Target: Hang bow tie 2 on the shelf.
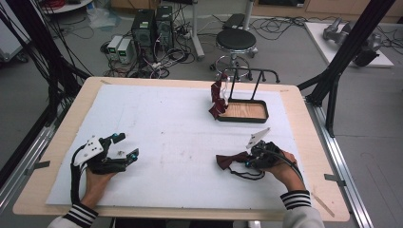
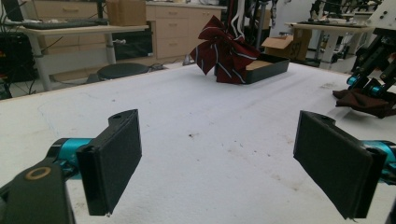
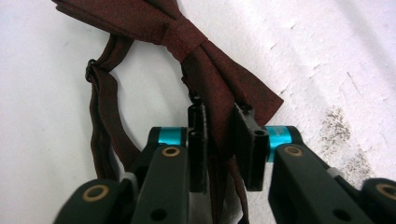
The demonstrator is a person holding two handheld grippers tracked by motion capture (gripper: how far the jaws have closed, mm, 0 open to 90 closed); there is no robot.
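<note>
- Bow tie point(image 1: 231, 160), plain dark maroon, lies flat on the near right of the worktop point(image 1: 57, 156), directly at the tips of the right hand-held gripper point(image 1: 248, 163), which points leftward at it.
- Its long axis runs roughly left to right across the white sheet; the right wing sits between the jaws, the knot and left wing stretch away to the left.
- In the right gripper view the jaws stand narrow, pads pressed on the cloth of that wing point(image 3: 219, 100); no earlier state can be judged from this.
- Neck strap point(image 3: 105, 126) loops out toward the near side of the tie, thin and limp, with a small dark clasp.
- Left hand-held gripper point(image 1: 124, 146) rests at the near left, well apart from the tie, jaws wide with nothing between the flat black pads.
- Right hand is plainly the nearer one; any lift likely falls to it.
- Fabric looks soft, matte, finely woven; it should drape and sag once raised.
- Striped bow tie point(image 1: 218, 100), dark red with pale lines, hangs on the black rack point(image 1: 254, 72) over a wood-floored tray point(image 1: 243, 119) at the far right.
</note>
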